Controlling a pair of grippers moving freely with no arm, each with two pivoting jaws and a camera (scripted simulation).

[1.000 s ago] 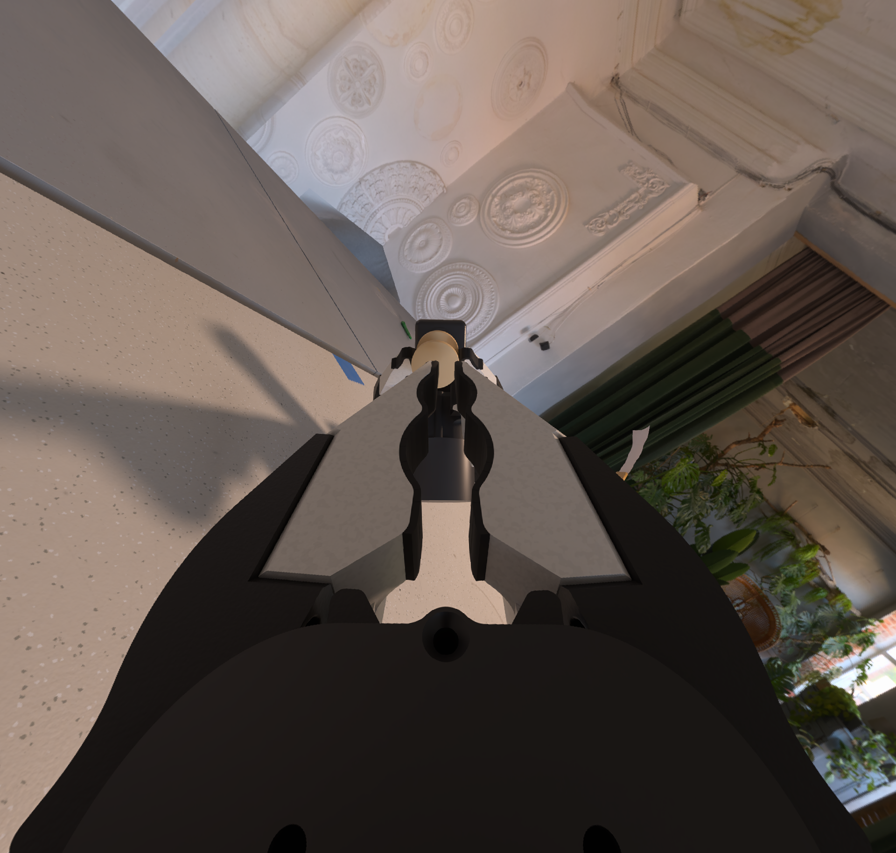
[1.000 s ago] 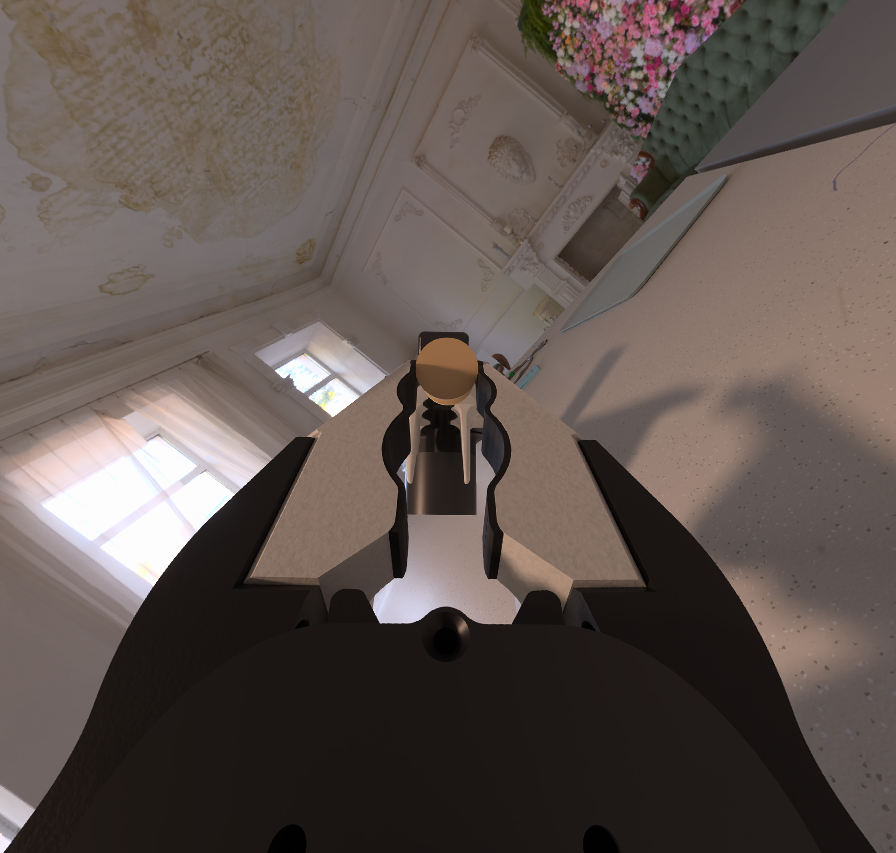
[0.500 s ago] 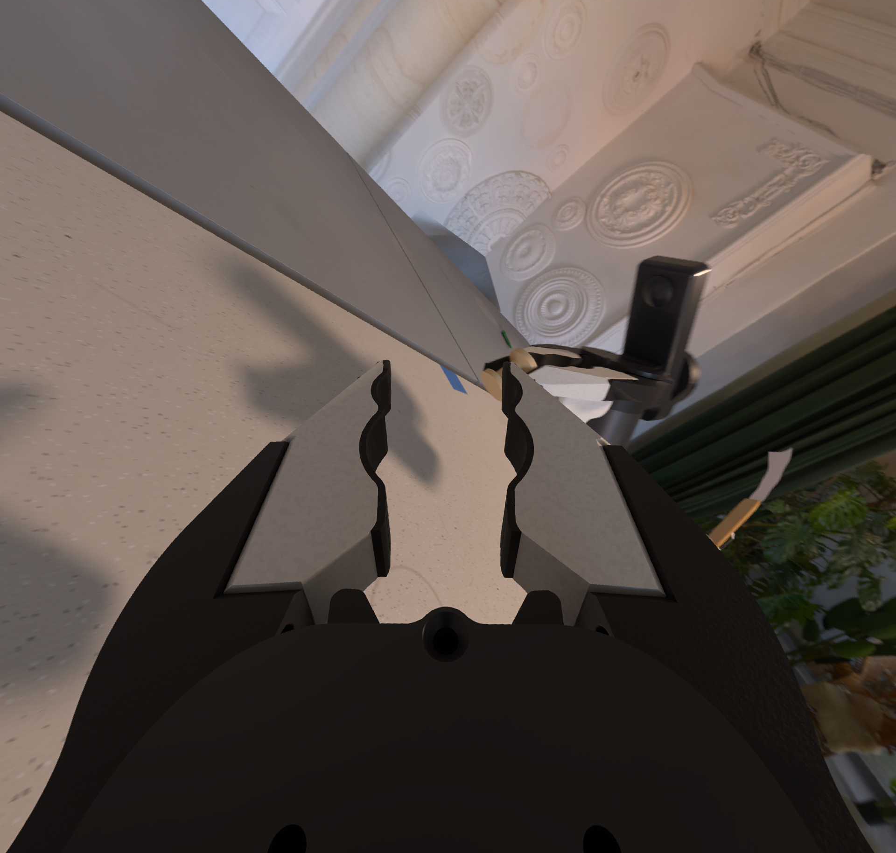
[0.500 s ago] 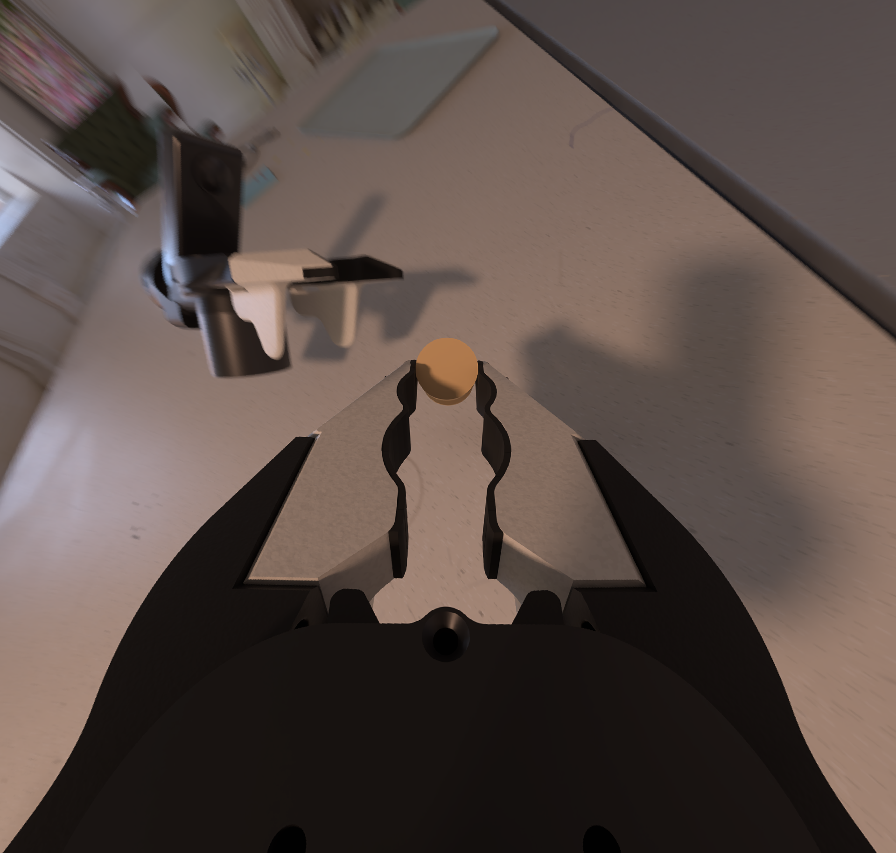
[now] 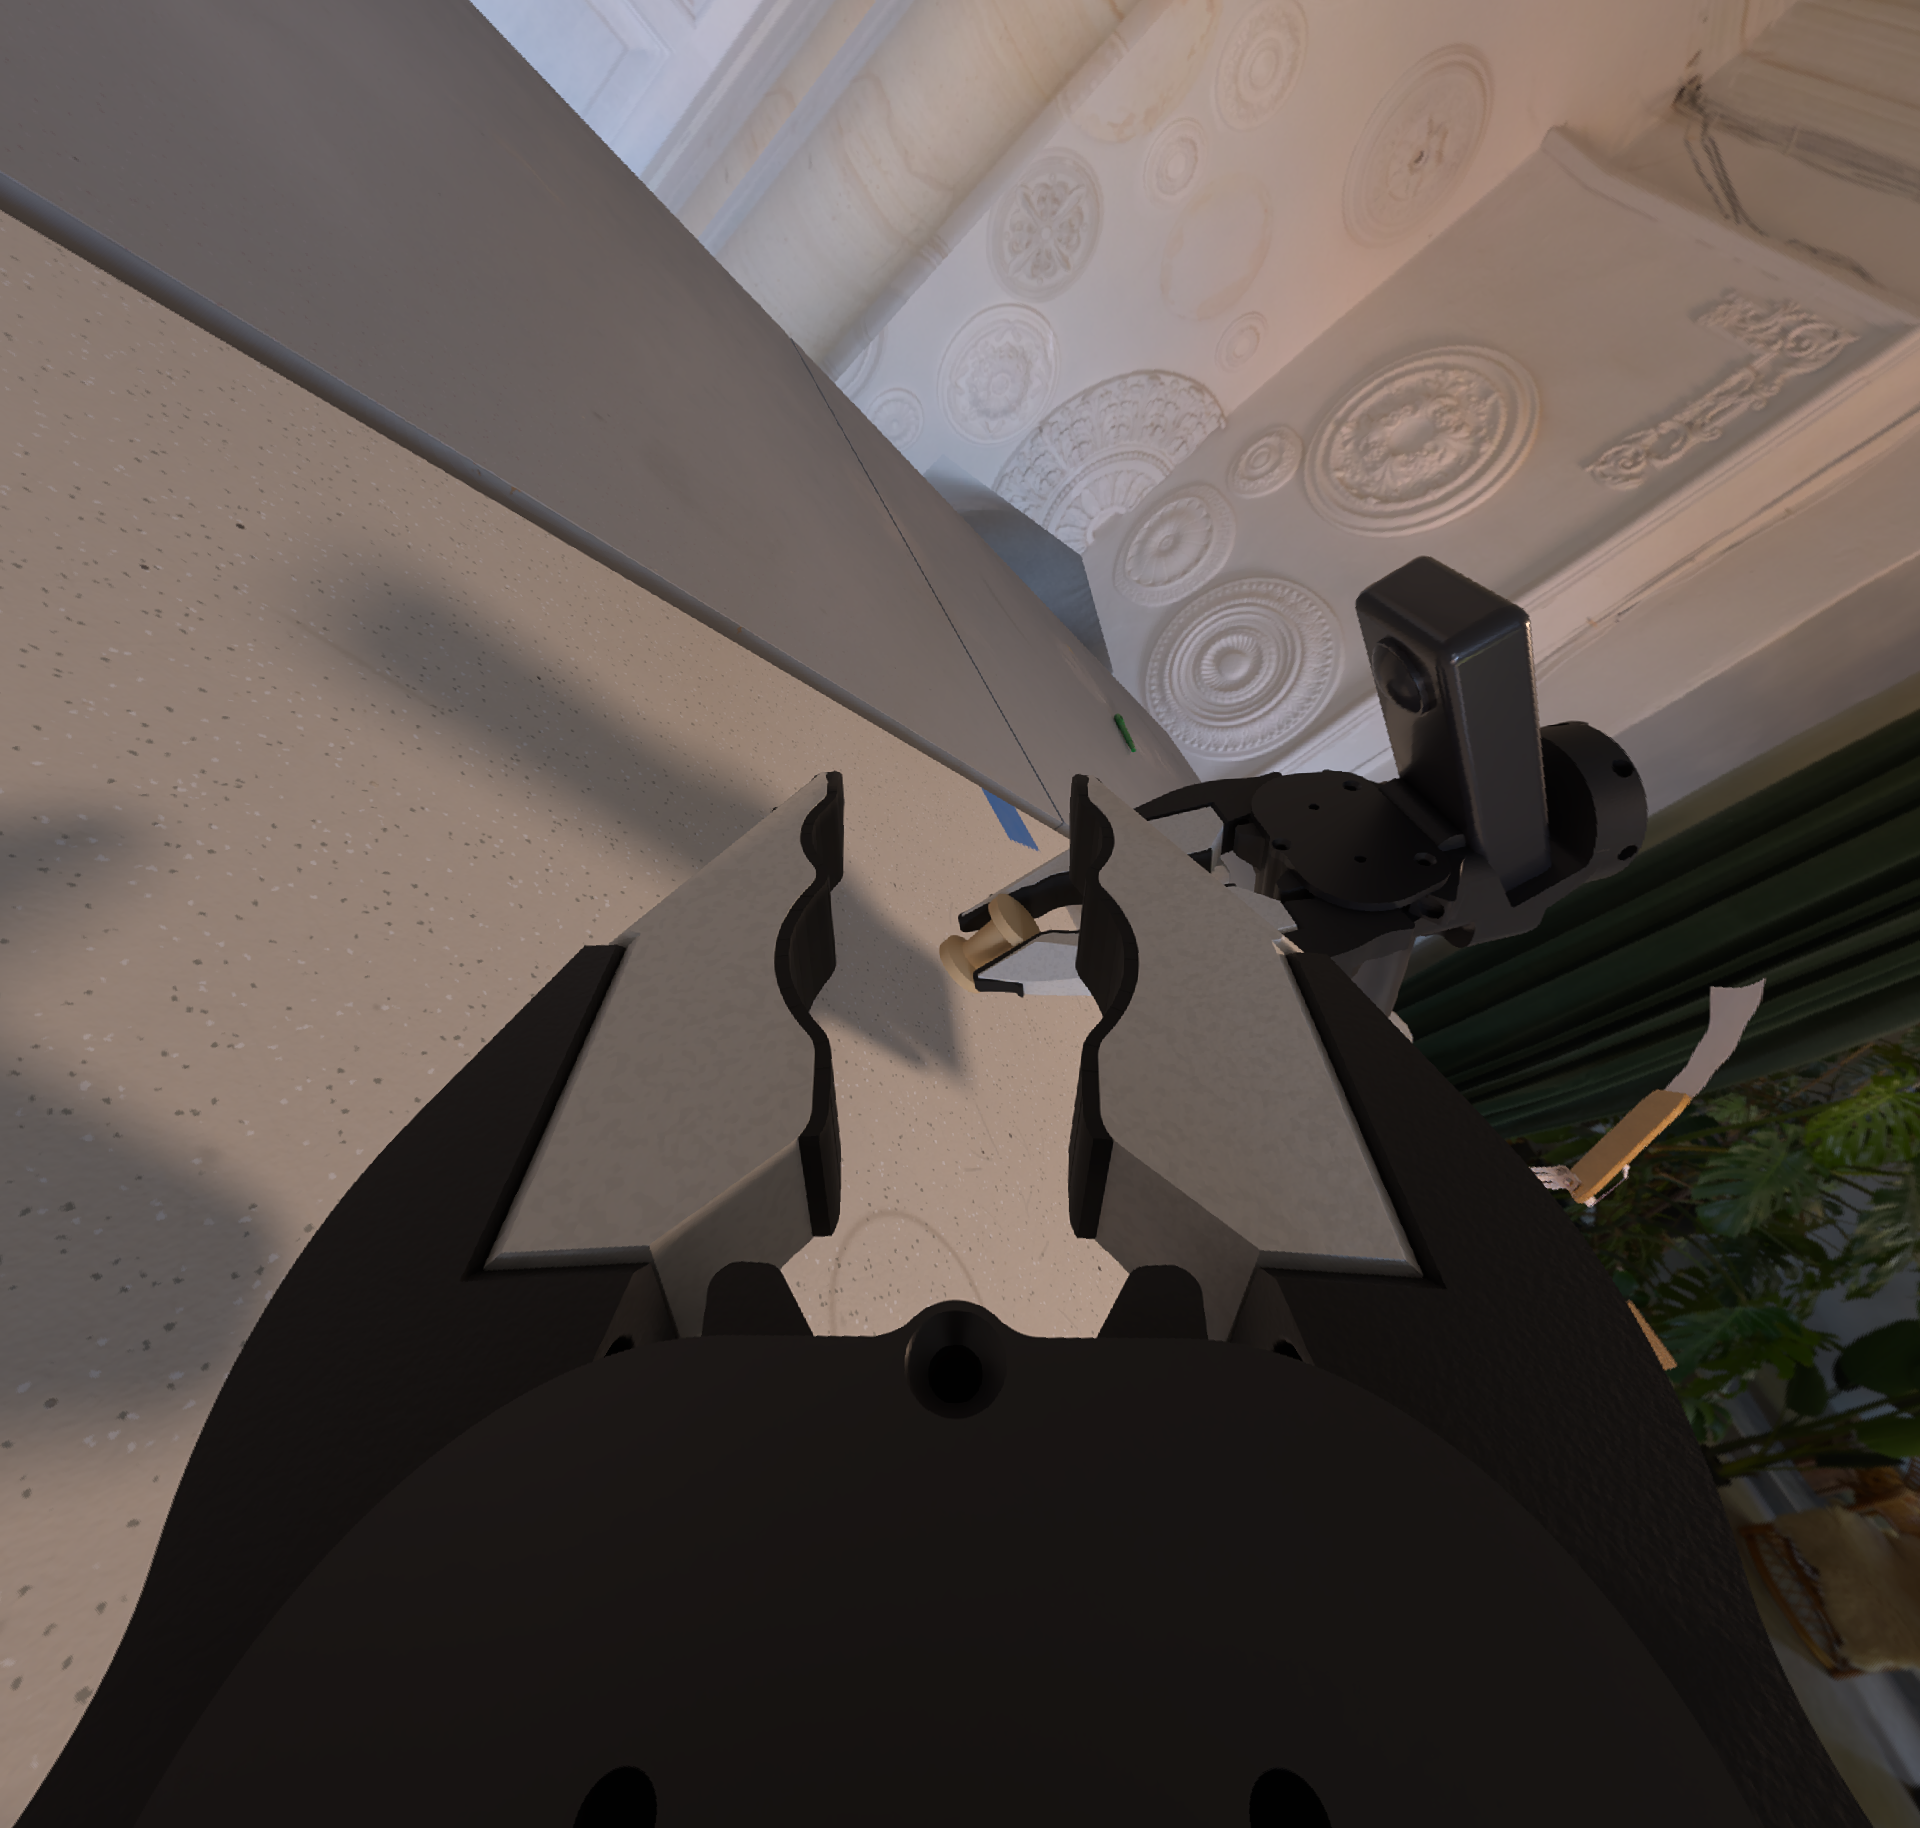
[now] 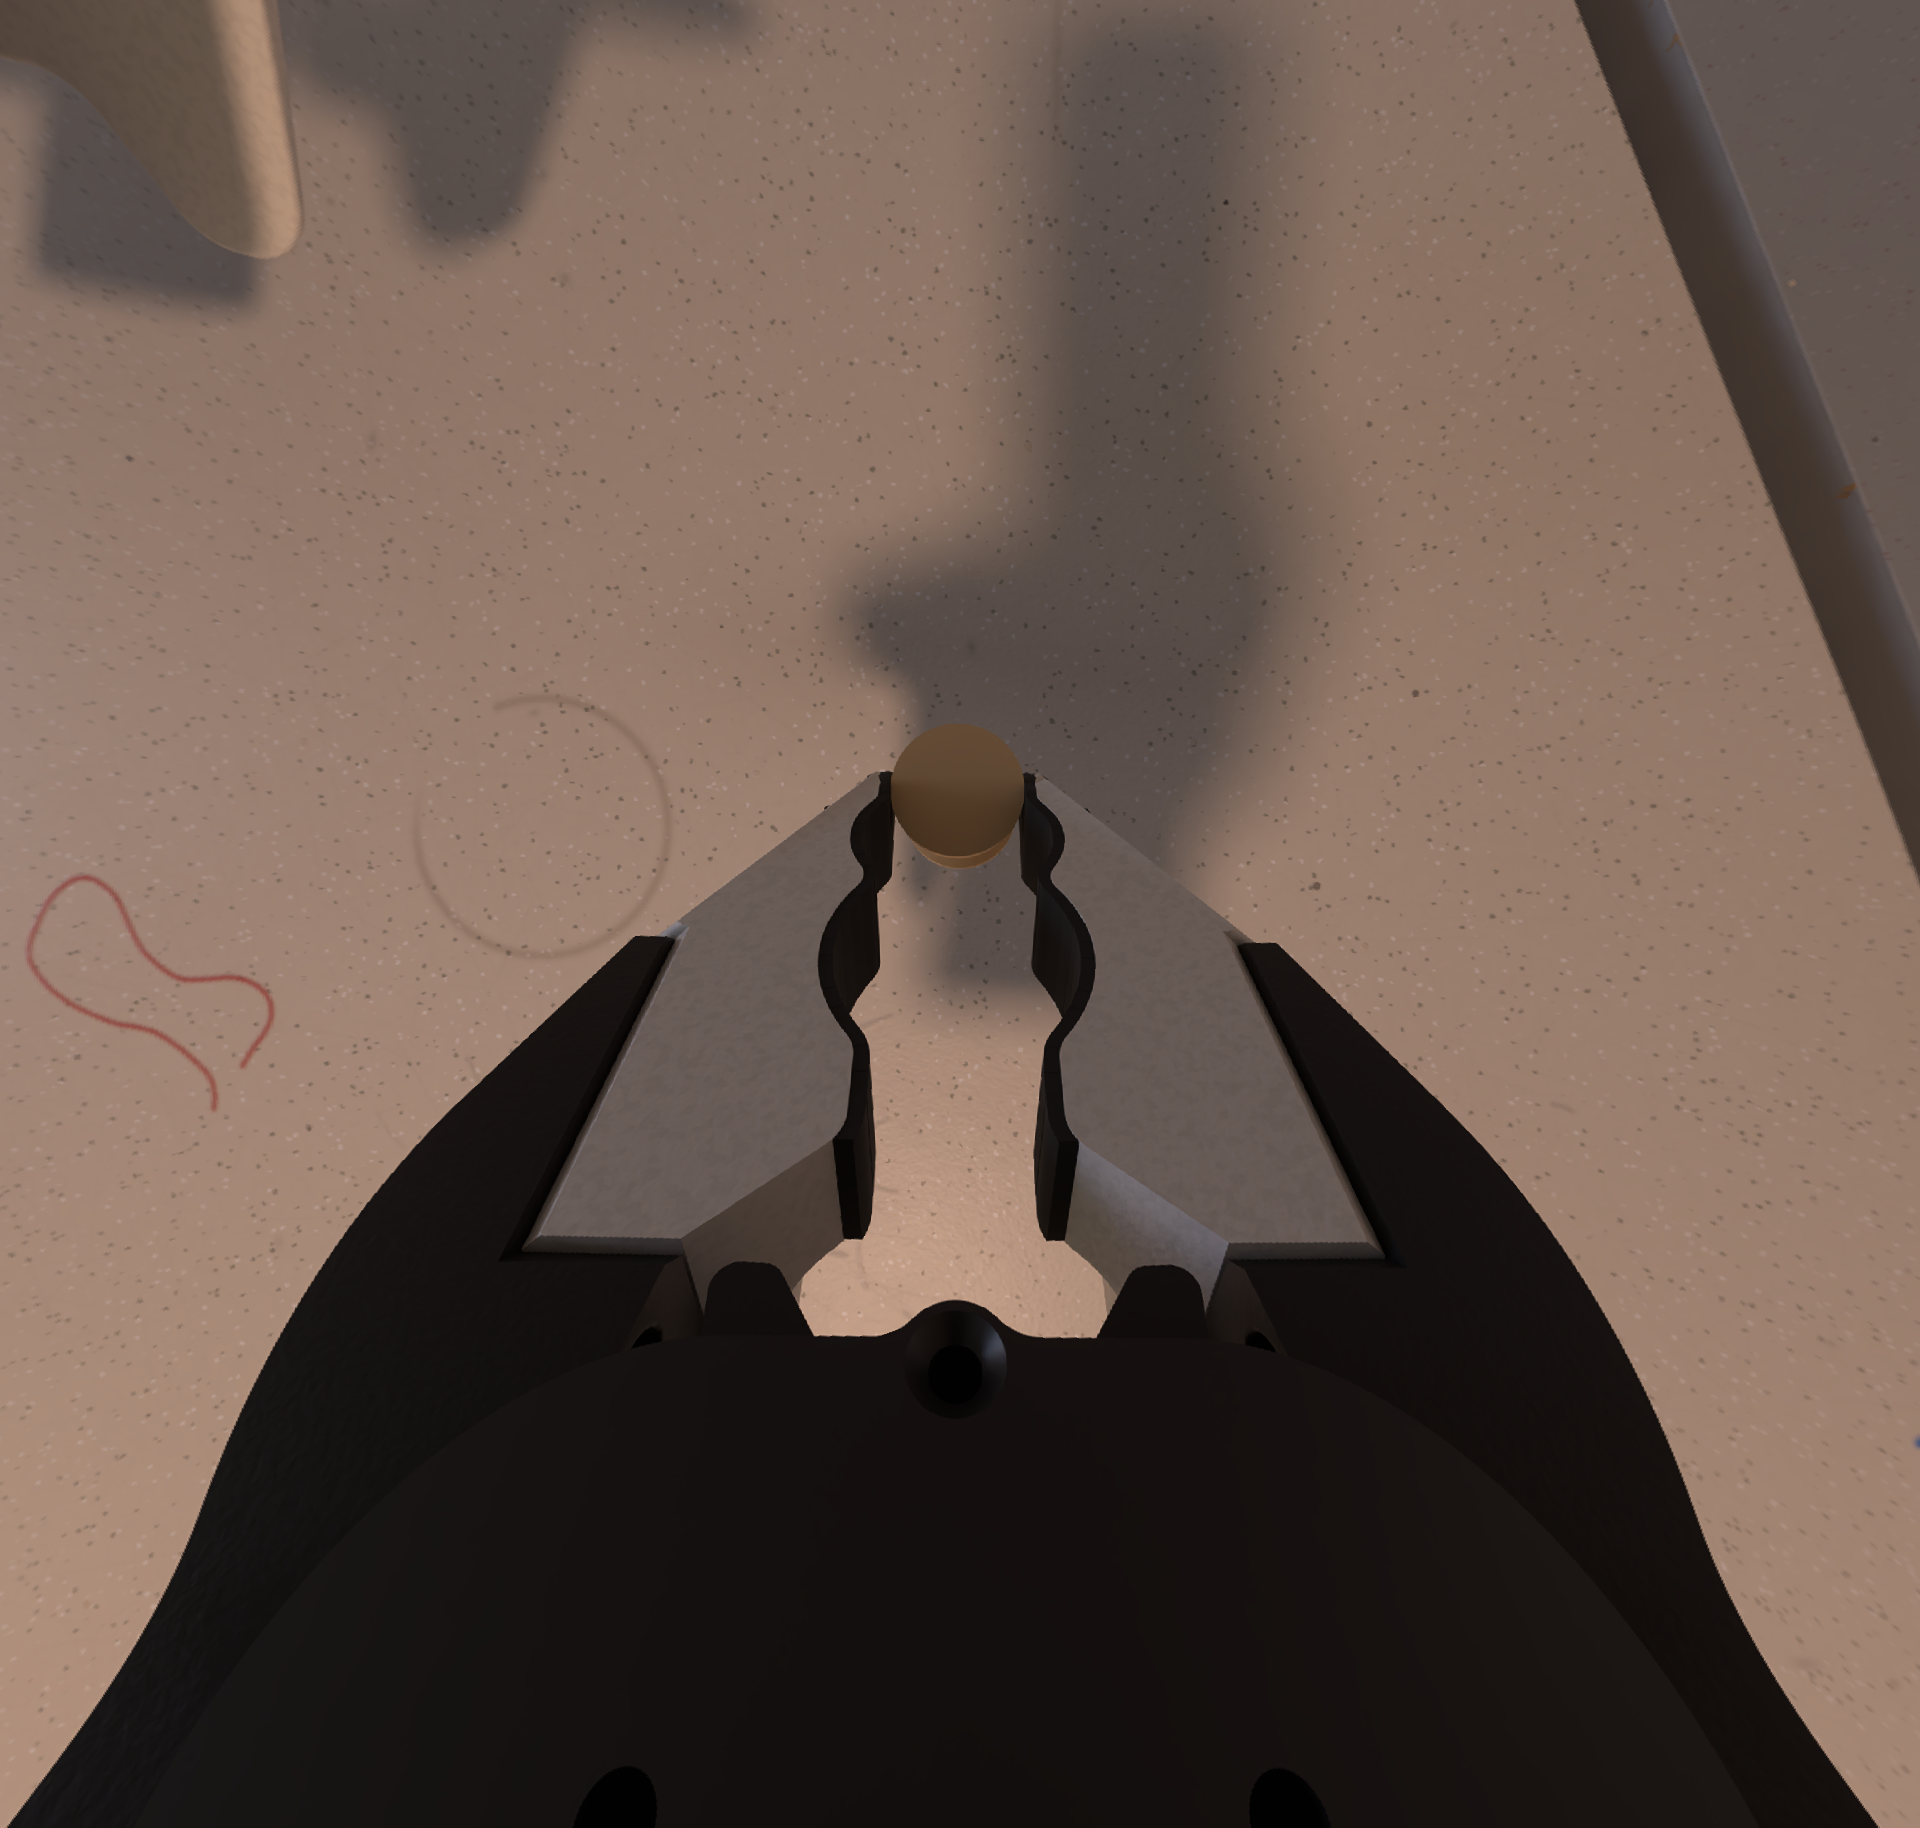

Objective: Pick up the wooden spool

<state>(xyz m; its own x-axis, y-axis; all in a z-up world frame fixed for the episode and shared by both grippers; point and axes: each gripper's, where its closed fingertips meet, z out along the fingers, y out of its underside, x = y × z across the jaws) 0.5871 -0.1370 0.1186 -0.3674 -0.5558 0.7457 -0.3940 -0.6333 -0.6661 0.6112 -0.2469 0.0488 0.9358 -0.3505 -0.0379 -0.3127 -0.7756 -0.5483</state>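
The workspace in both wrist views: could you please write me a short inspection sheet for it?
Surface: speckled beige tabletop with shadows, a faint ring mark and a red scribble.
Job's things: wooden spool clamped at the tips of the right hand-held gripper, off the tabletop in the left wrist view.
Clutter: blue scrap by the grey wall panel.
Grippers: left hand-held gripper open, nothing between its fingers; right shut on the spool.
Cables: nothing seen.
Surroundings: ornate plaster ceiling, dark green curtain, leafy plants.
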